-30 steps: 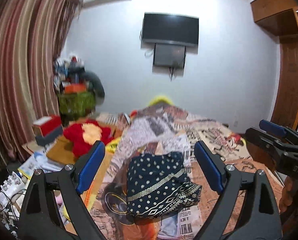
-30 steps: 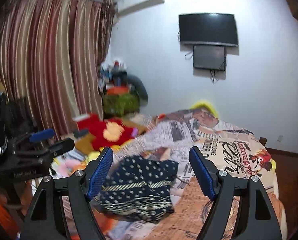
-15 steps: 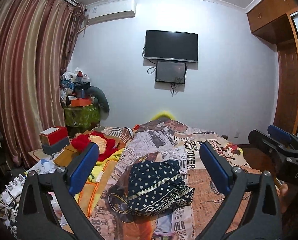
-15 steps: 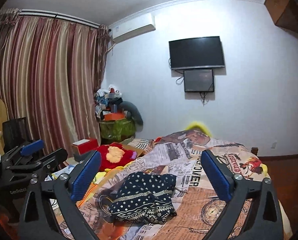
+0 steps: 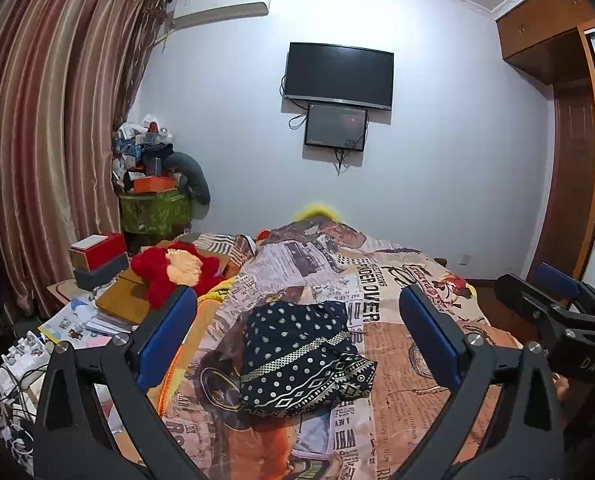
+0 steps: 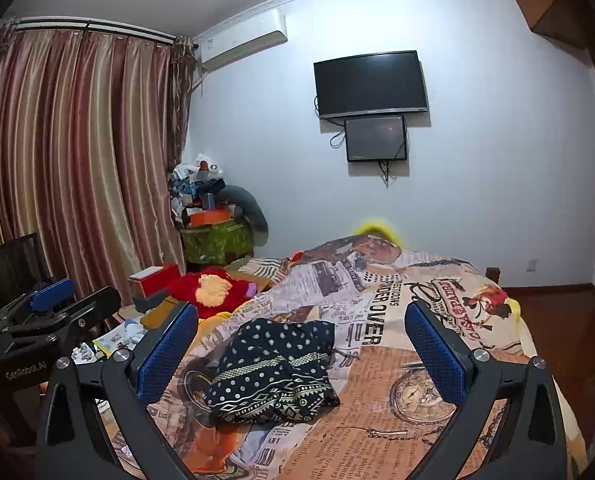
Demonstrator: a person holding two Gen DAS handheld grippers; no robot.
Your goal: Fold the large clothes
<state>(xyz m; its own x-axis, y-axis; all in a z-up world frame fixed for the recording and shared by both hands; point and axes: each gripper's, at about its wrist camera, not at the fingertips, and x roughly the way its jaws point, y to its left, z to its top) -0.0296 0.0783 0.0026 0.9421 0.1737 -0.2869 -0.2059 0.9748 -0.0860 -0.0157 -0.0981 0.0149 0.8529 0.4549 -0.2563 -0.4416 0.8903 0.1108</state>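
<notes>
Left wrist view: the left tool [image 5: 297, 338] gapes wide, holding nothing, above a folded navy dotted cloth garment [image 5: 297, 354] lying on the newspaper-print bed cover [image 5: 401, 364].

Right wrist view: the right tool [image 6: 301, 344] is equally wide and empty; the garment [image 6: 271, 372] lies creased, with striped satin curtains [image 6: 69, 160] behind.

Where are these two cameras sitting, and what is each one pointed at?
Left wrist view: on the left tool, facing across the bed to the TV; its own open fingers show, and the right tool alongside.
Right wrist view: on the right tool, facing the same way; the left tool shows alongside.
Shared: the dark dotted garment, red plush toy, curtains.
</notes>
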